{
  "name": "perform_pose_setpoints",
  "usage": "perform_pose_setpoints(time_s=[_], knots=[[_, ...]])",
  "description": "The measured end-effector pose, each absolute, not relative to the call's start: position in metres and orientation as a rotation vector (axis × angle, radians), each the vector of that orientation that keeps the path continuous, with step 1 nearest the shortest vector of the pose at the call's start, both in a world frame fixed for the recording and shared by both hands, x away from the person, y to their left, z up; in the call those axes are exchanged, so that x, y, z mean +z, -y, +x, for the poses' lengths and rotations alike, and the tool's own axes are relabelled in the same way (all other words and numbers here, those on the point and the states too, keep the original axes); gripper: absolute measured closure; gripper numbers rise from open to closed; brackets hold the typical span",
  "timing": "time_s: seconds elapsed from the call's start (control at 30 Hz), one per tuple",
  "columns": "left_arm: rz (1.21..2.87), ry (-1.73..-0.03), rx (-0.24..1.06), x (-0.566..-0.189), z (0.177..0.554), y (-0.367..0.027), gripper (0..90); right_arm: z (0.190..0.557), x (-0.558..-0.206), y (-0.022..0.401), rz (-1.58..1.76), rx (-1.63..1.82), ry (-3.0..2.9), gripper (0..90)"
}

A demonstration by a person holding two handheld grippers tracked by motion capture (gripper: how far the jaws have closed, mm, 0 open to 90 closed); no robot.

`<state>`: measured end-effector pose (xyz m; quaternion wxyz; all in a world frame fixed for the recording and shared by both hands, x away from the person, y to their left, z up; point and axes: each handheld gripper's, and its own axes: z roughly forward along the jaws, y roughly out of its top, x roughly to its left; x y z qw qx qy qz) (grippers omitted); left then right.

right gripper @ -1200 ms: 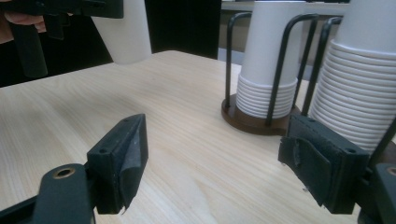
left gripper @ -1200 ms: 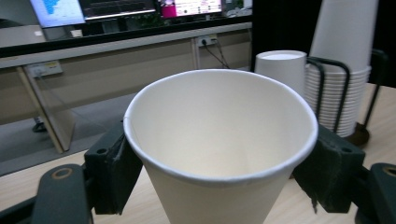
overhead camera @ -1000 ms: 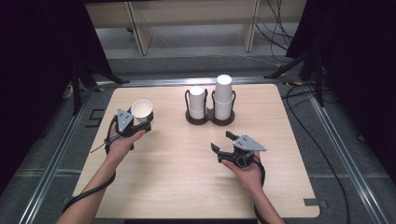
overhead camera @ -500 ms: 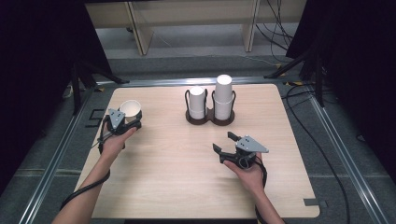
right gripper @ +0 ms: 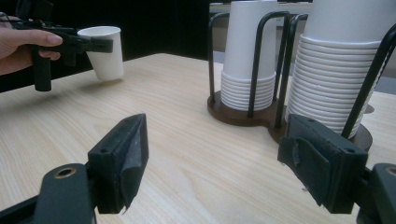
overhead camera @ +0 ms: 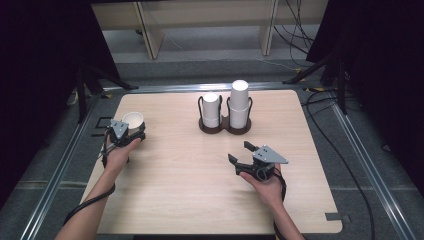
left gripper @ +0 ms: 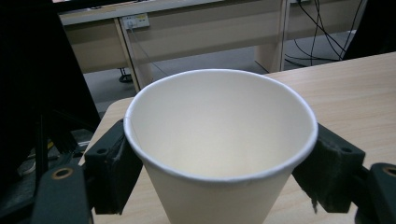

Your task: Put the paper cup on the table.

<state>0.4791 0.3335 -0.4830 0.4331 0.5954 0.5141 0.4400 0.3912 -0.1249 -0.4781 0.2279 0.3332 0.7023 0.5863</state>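
Pale wood-grain bench [overhead camera: 200,195], rounded corners, on a grey floor with dark curtains either side.

Item 1: white paper cup [overhead camera: 133,120], single, mouth up and empty, near the bench's far left edge. In the right gripper view the cup [right gripper: 106,51] hangs tilted, its base just clear of the wood. Clamped at both sides below the rim by the left tool [overhead camera: 131,131]; in the left gripper view the black pads [left gripper: 111,163] press on the cup [left gripper: 219,140] wall.

Item 2: left hand [overhead camera: 120,152], wrapped round that tool, forearm entering from the bottom edge.

Item 3: right tool [overhead camera: 241,153], well apart from the cup, over the bench's near-right middle, jaws spread wide with nothing between them, pointing towards the holder.

Item 4: dark two-bay cup holder [overhead camera: 224,126], wire uprights, at the far centre. Left bay: shorter stack of upturned white cups [overhead camera: 211,109]. Right bay: taller stack [overhead camera: 239,102].
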Motion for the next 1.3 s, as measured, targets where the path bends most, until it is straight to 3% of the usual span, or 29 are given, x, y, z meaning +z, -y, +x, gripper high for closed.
perform_pose_setpoints(time_s=[1.07, 1.3], knots=[[1.494, -1.300, 1.056, -0.4913, 0.4800, -0.3326, 20.4, 0.3915, -0.4785, 0.1255, 0.906, 1.616, -1.925, 23.3], [1.489, -1.299, 1.030, -0.4940, 0.4792, -0.3328, 8.2, 0.3904, -0.4790, 0.1253, 0.930, 1.613, -1.942, 22.4]])
